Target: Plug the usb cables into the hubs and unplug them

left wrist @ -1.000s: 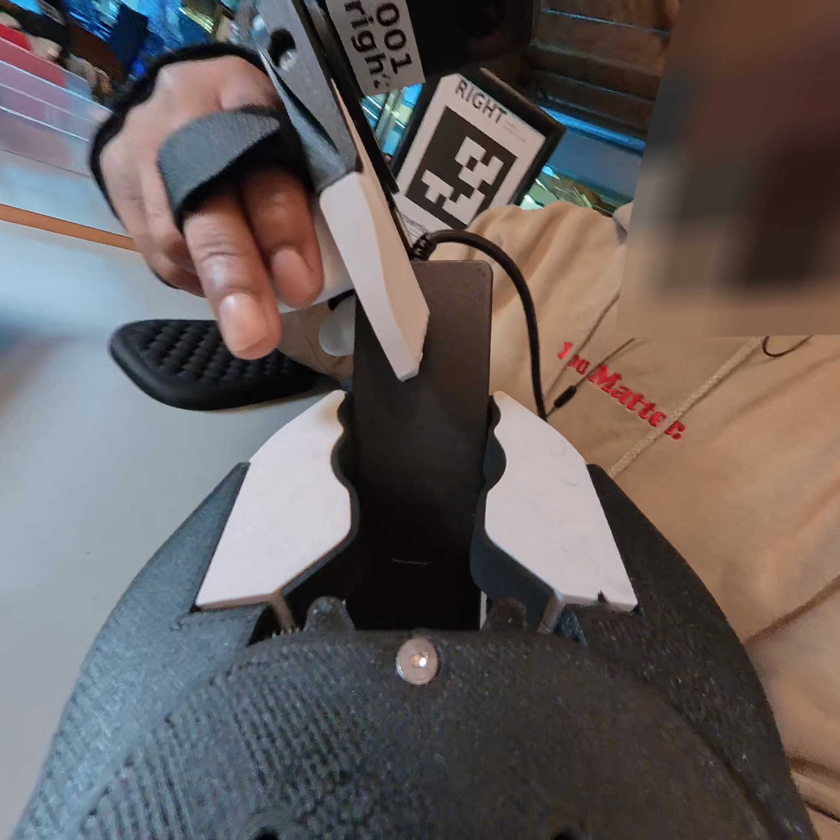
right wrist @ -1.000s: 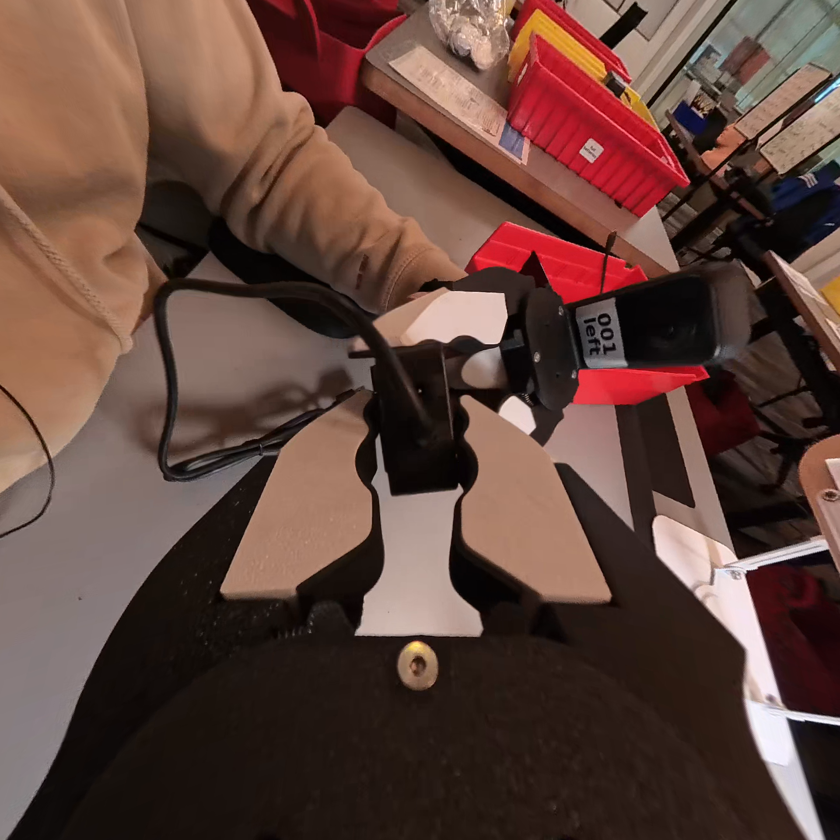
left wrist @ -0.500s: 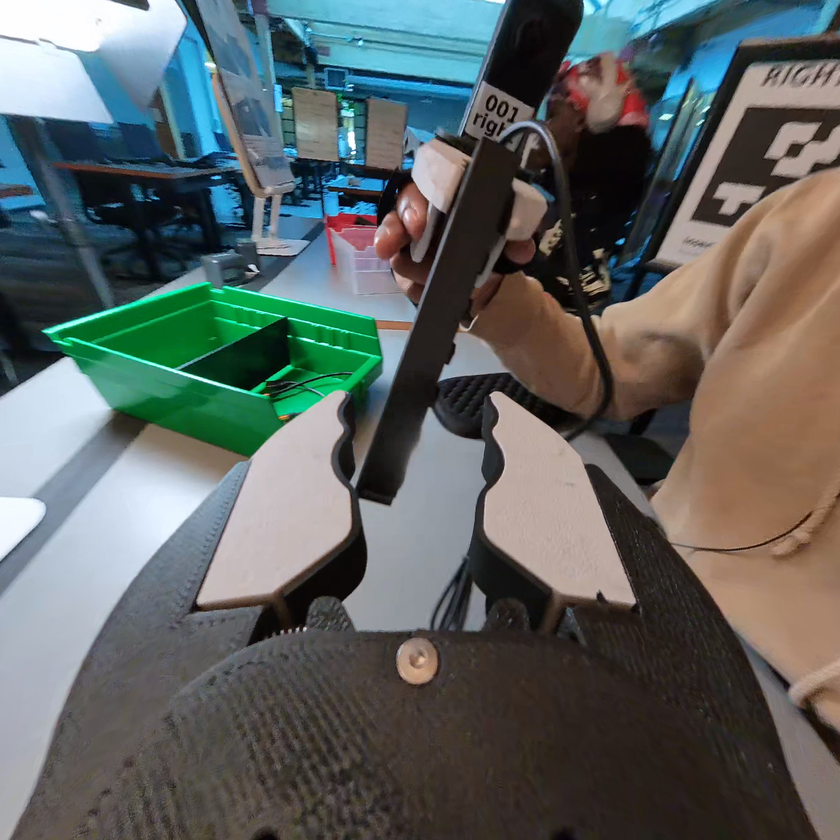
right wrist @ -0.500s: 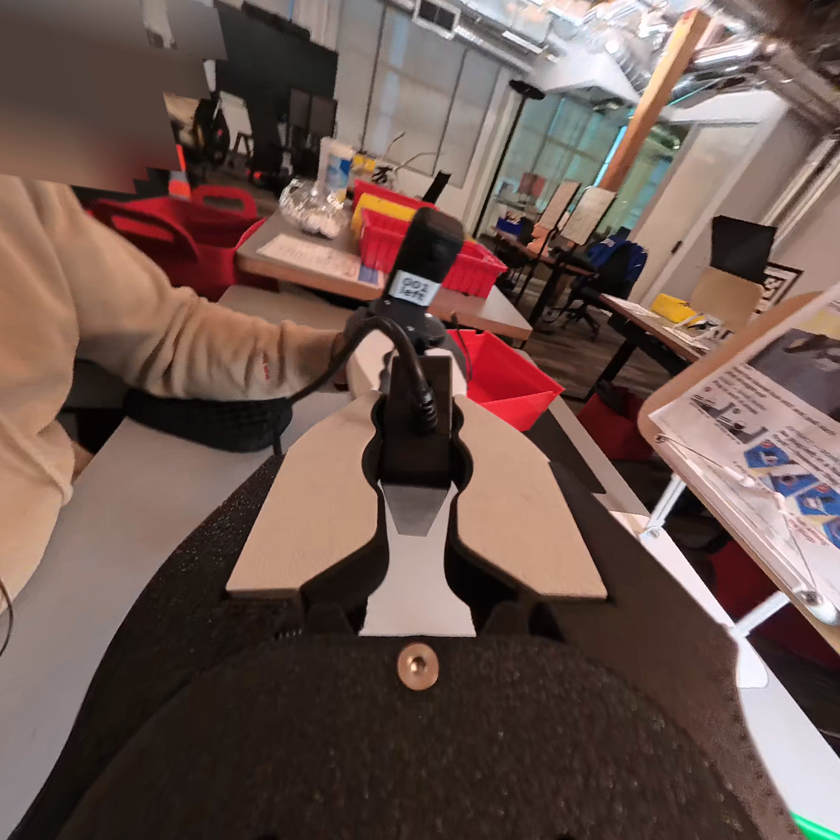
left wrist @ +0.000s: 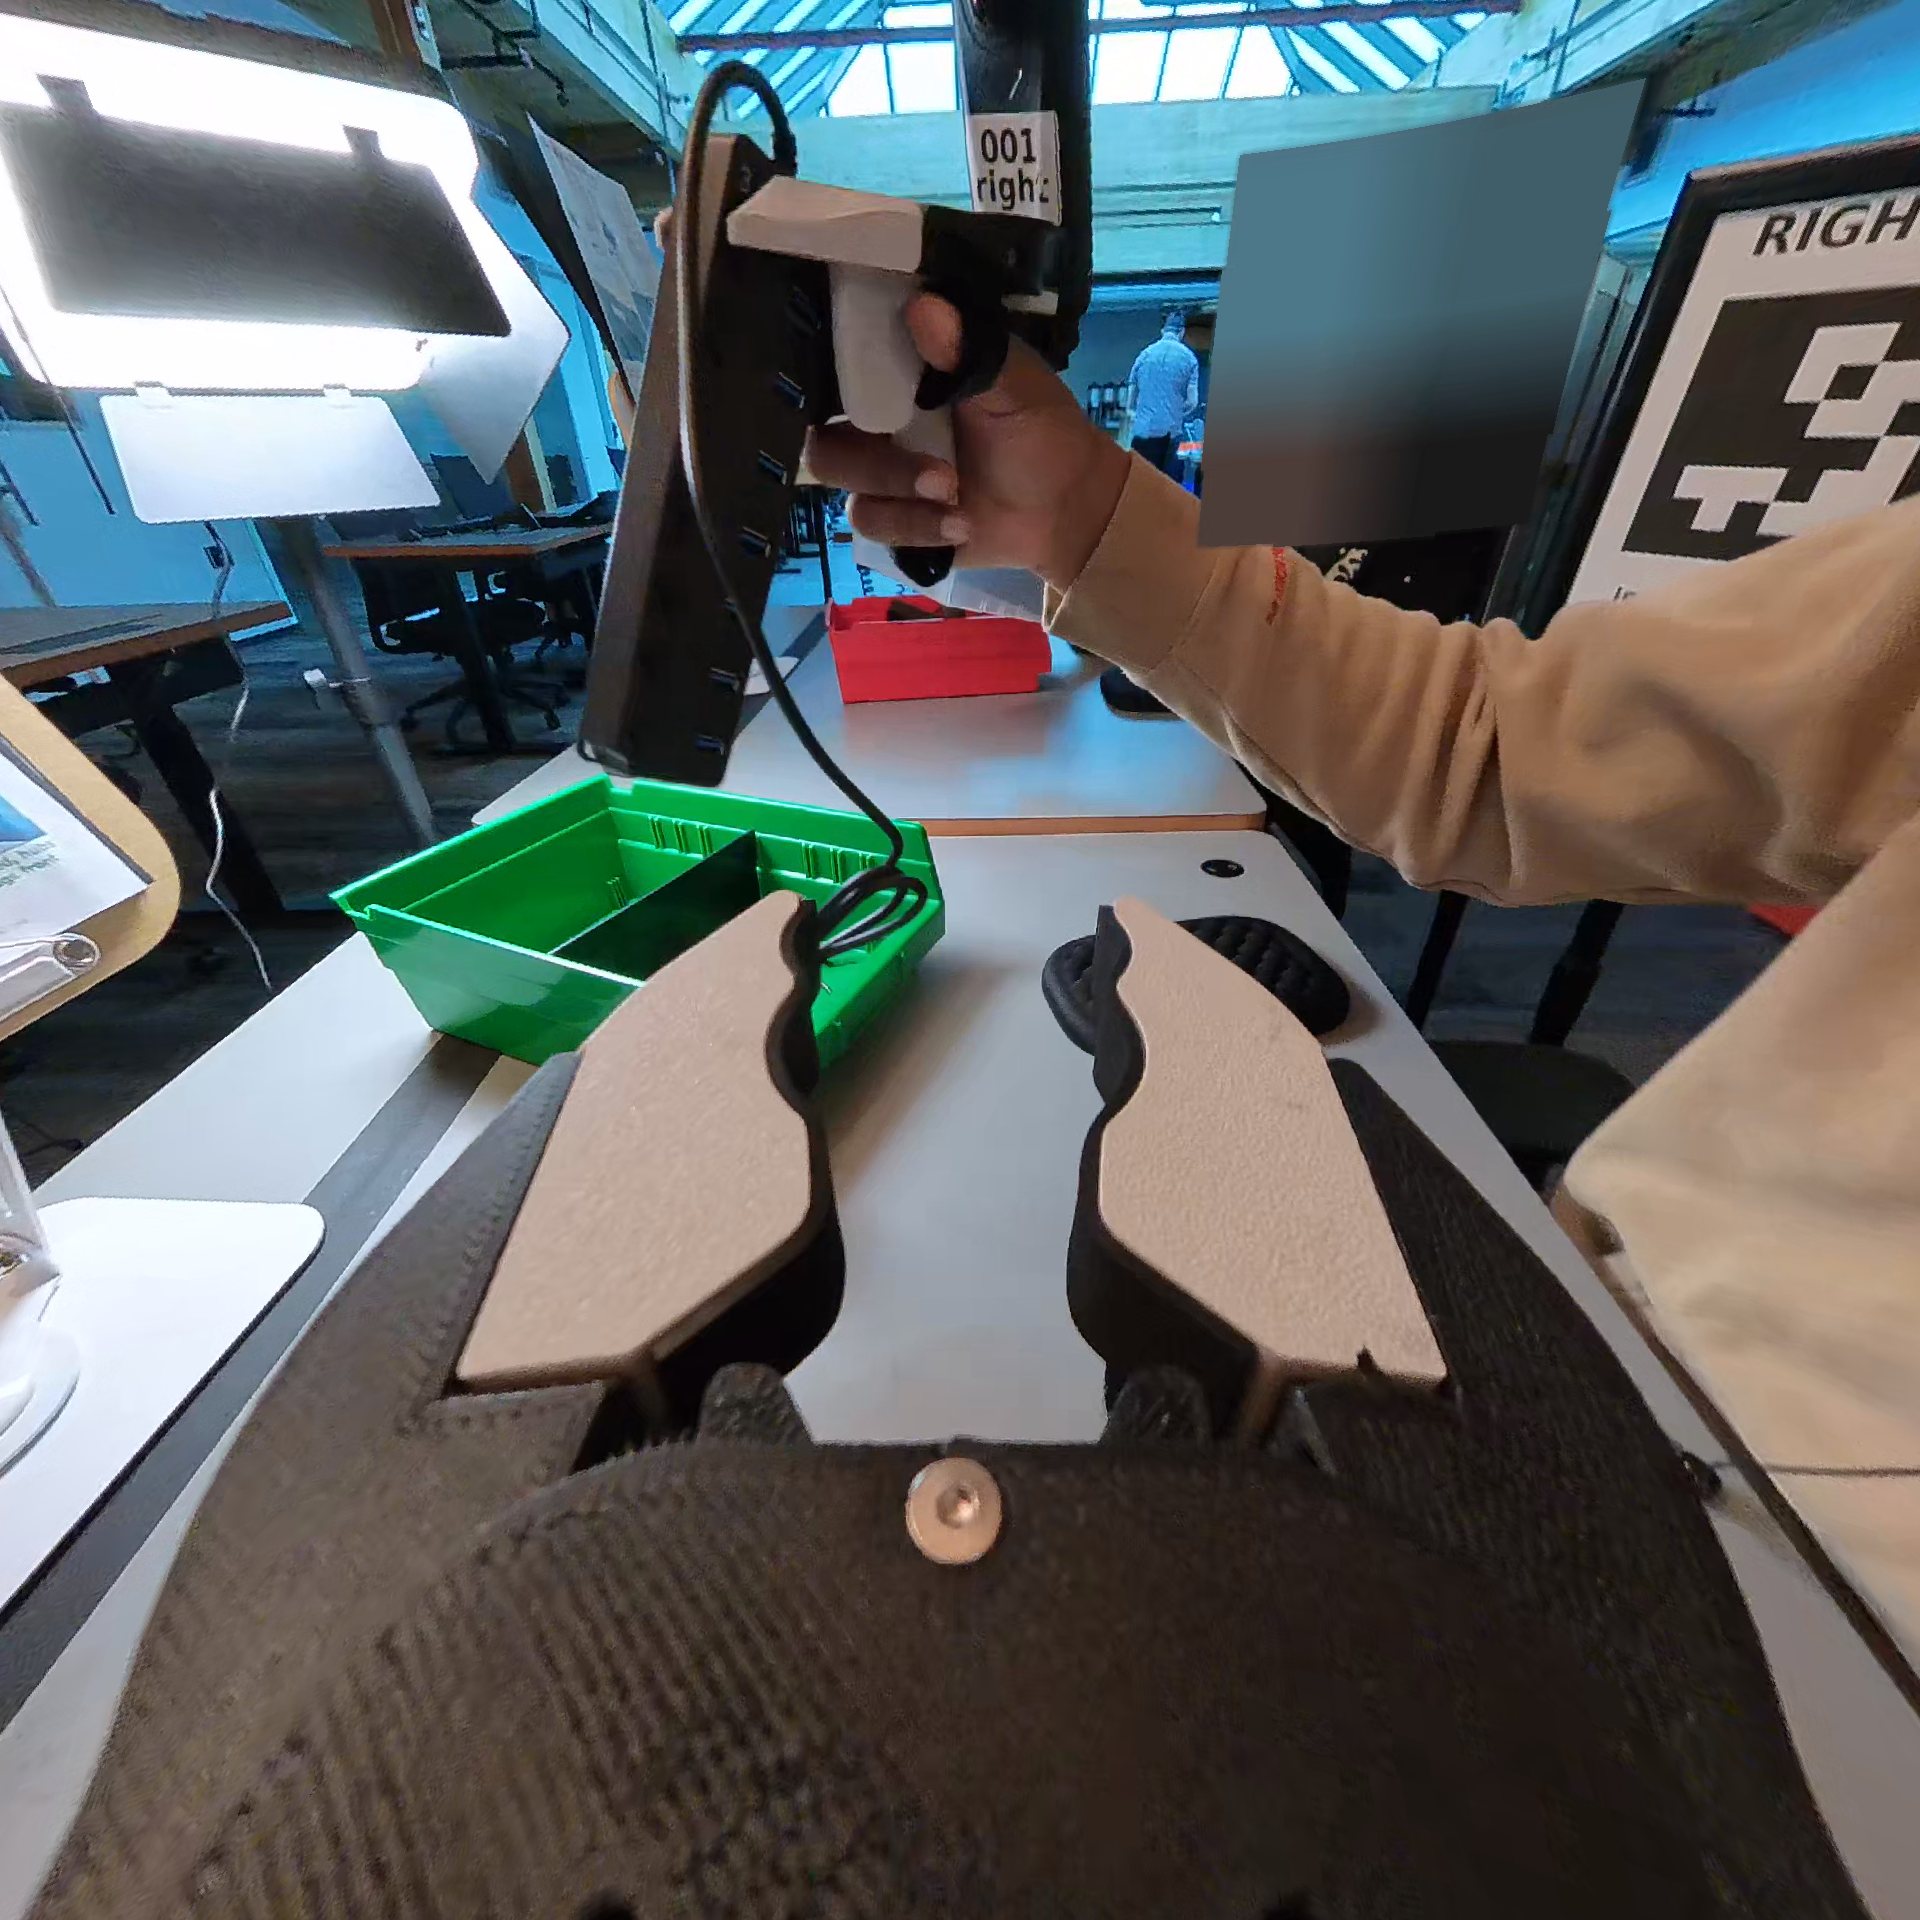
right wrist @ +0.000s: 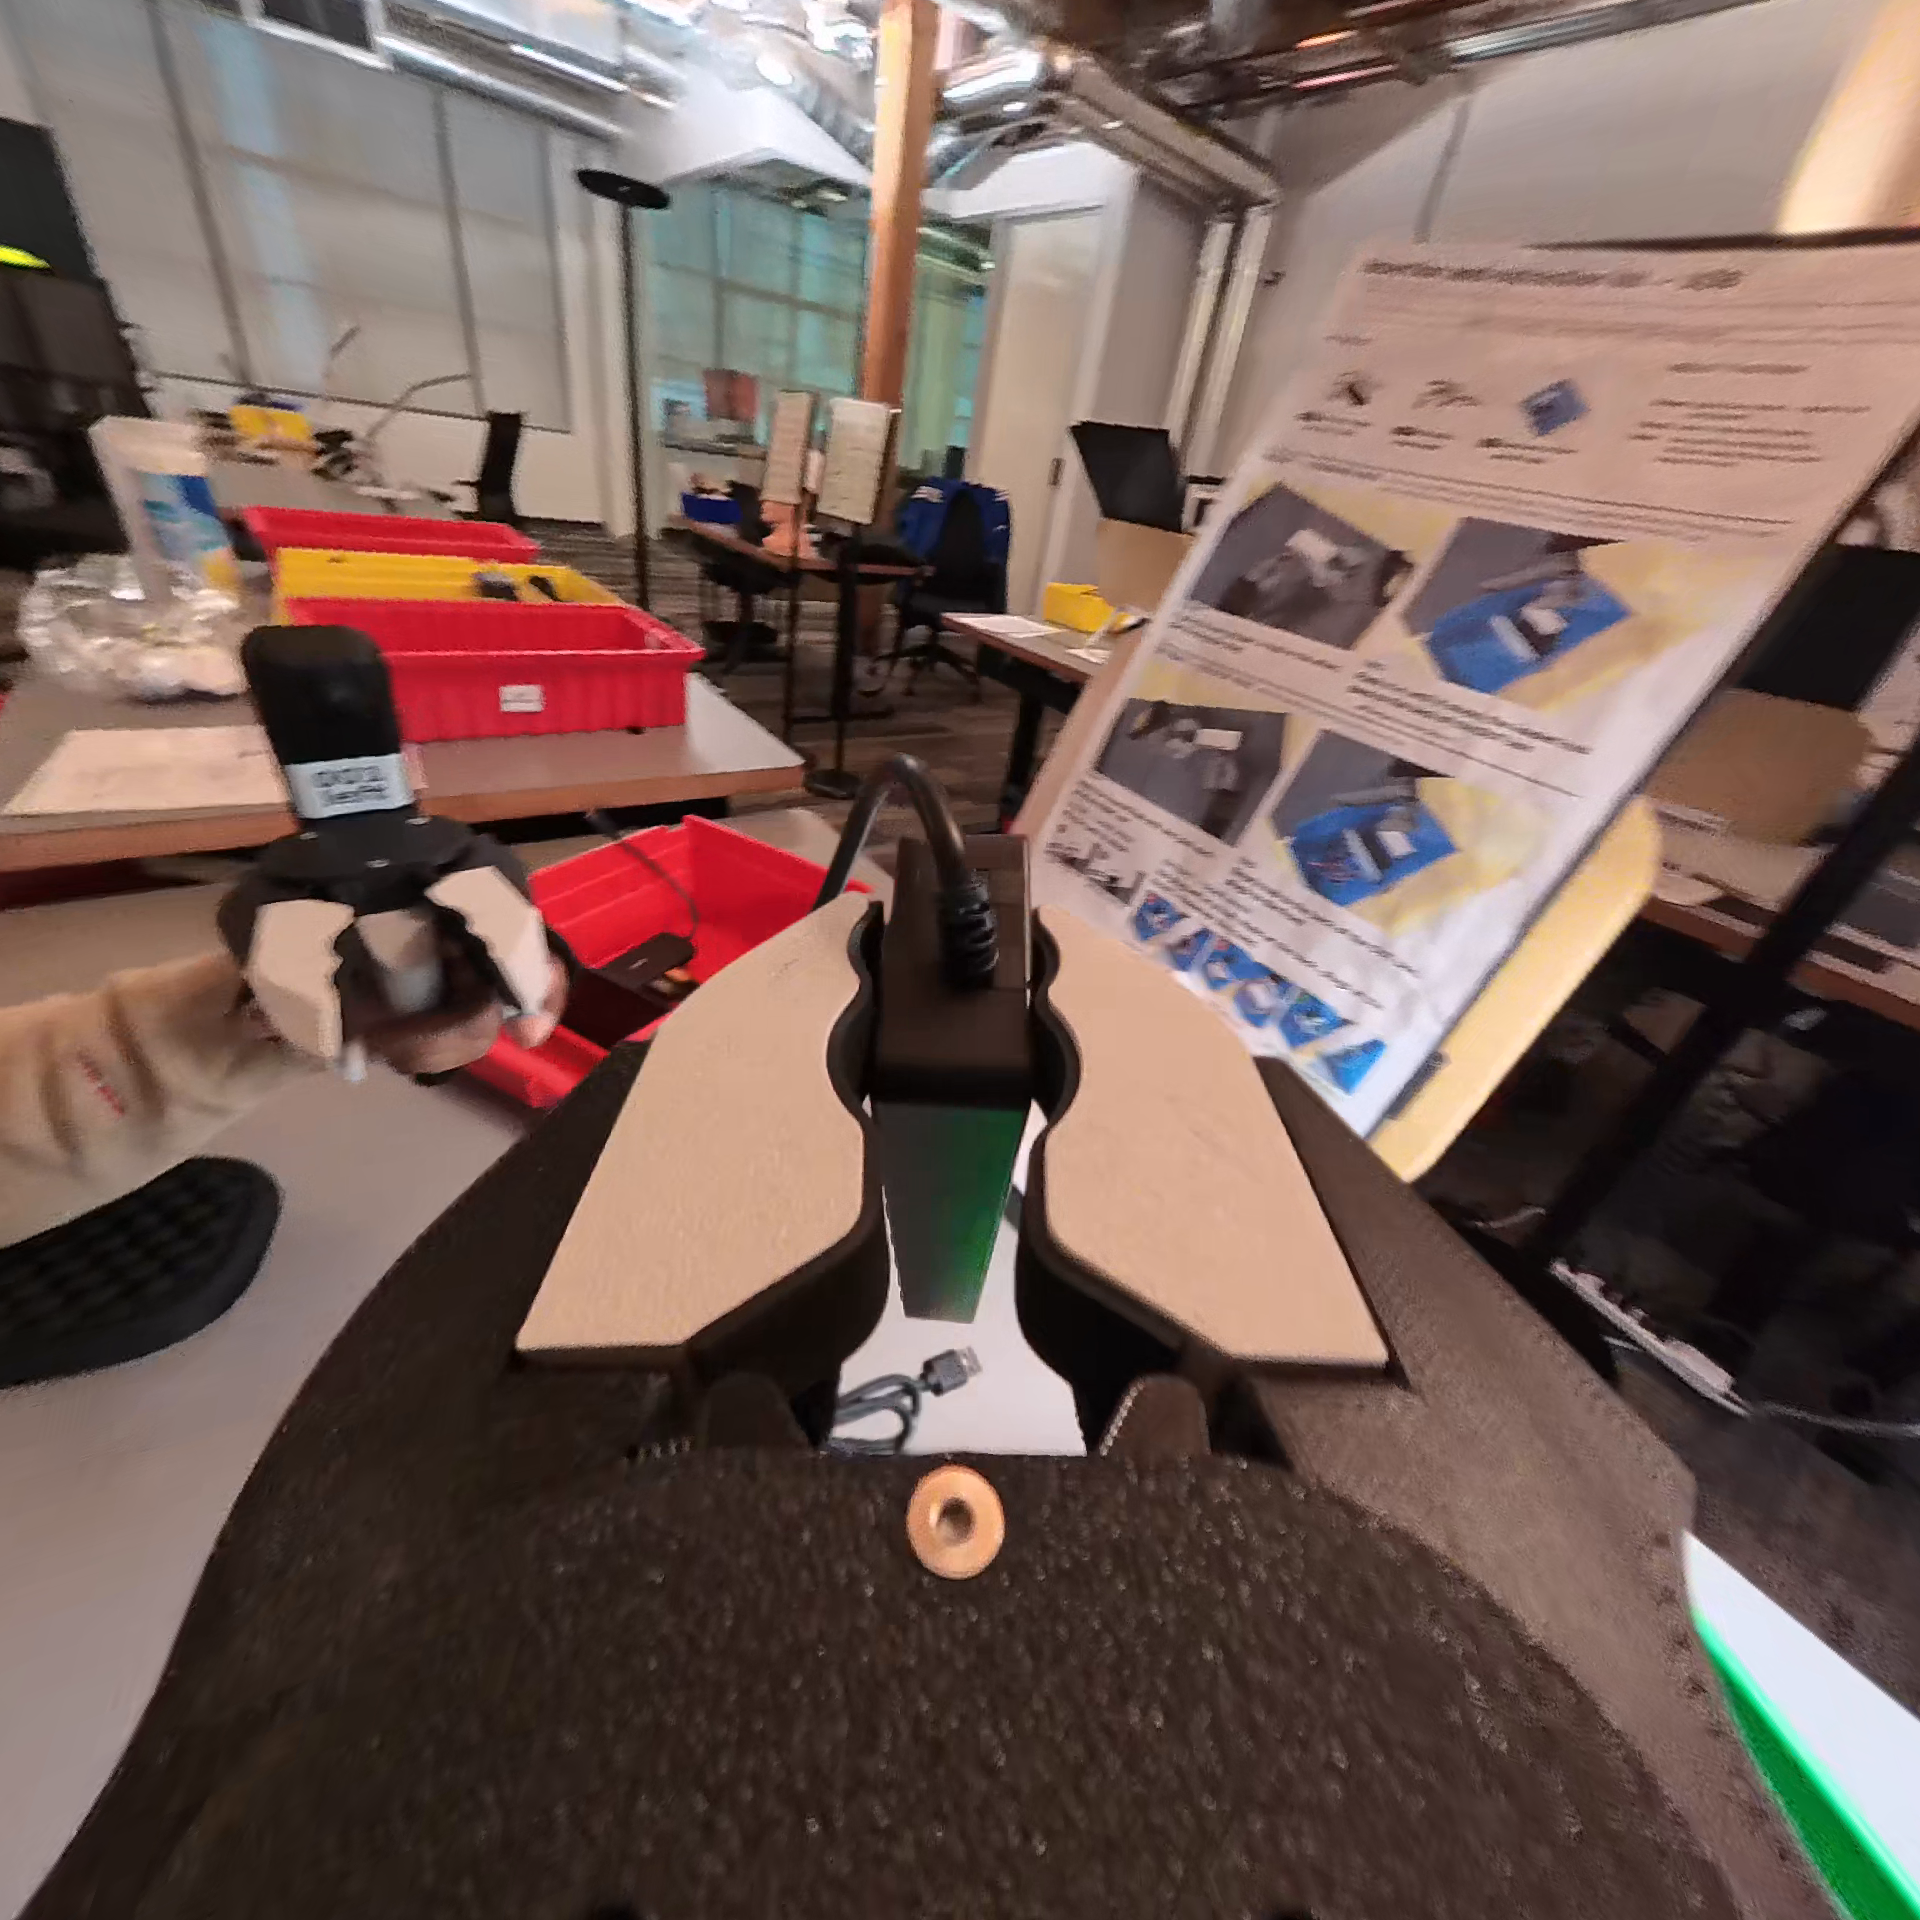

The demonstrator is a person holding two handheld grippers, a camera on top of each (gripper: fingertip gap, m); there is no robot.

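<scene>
My right gripper is shut on one end of a long black USB hub and holds it up in the air. In the left wrist view the hub hangs upright from that gripper, several ports along its edge. Its black cable drops into a green bin. My left gripper is open and empty above the grey table. It also shows in the right wrist view, held in a hand. A loose grey USB plug lies on the table below my right gripper.
A black wrist rest lies on the table right of the green bin. A red bin stands farther back; it shows in the right wrist view with a small device inside. An instruction board leans at the right. A lit lamp panel stands at the left.
The hub left my left gripper's jaws and stayed in the right gripper, which lifted it up and away. My left gripper drew back and now stands empty over the table.
</scene>
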